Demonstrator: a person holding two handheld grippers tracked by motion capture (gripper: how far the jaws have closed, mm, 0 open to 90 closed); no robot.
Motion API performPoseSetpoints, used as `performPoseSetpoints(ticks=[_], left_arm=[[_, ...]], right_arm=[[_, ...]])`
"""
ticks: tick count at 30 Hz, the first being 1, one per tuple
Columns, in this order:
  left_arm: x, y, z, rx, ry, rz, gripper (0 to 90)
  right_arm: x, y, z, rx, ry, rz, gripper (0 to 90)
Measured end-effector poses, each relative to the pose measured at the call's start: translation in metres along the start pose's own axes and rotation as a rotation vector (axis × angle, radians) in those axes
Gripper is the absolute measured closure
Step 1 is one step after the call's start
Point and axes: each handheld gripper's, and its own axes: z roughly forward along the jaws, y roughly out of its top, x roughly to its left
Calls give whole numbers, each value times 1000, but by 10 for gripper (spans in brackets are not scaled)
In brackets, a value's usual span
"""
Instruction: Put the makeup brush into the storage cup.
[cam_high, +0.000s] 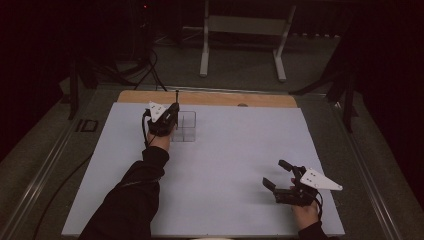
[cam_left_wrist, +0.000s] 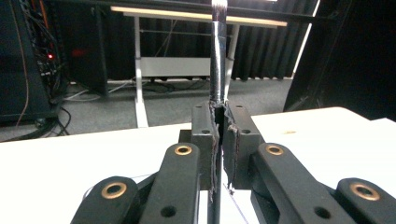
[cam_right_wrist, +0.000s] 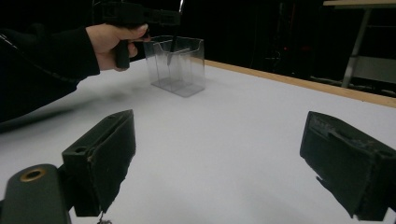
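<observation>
Carefully, I keep the left gripper (cam_left_wrist: 220, 140) clenched on the brush (cam_left_wrist: 217, 60), upright over the clear holder (cam_high: 184, 126) near the surface's far edge, lowering straight; right gripper (cam_high: 280, 176) rests released.

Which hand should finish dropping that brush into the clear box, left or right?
Left. The left gripper is shut on the brush, holding it upright over the clear box. The right gripper rests open and empty, far across the table.

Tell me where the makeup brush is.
The makeup brush stands upright, clamped in the left hand-held gripper, at the table's far left in the high view, its lower end inside the clear plastic organizer.
</observation>
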Motion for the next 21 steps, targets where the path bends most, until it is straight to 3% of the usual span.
performPoseSetpoints(ticks=[5, 6, 9, 15, 21], left_arm=[[-4, -2, 2, 40, -5, 12, 847], [-5, -2, 3, 49, -7, 18, 820], [-7, -1, 4, 57, -8, 24, 615], [-12, 1, 3, 73, -16, 73, 475], [-16, 7, 0, 78, -24, 83, 364]], right_arm=[[0, 0, 0, 1, 2, -3, 105], [0, 0, 0, 1, 3, -3, 105], [0, 0, 0, 1, 2, -2, 105], [0, 0, 0, 1, 3, -2, 105], [0, 0, 0, 2, 4, -3, 105]])
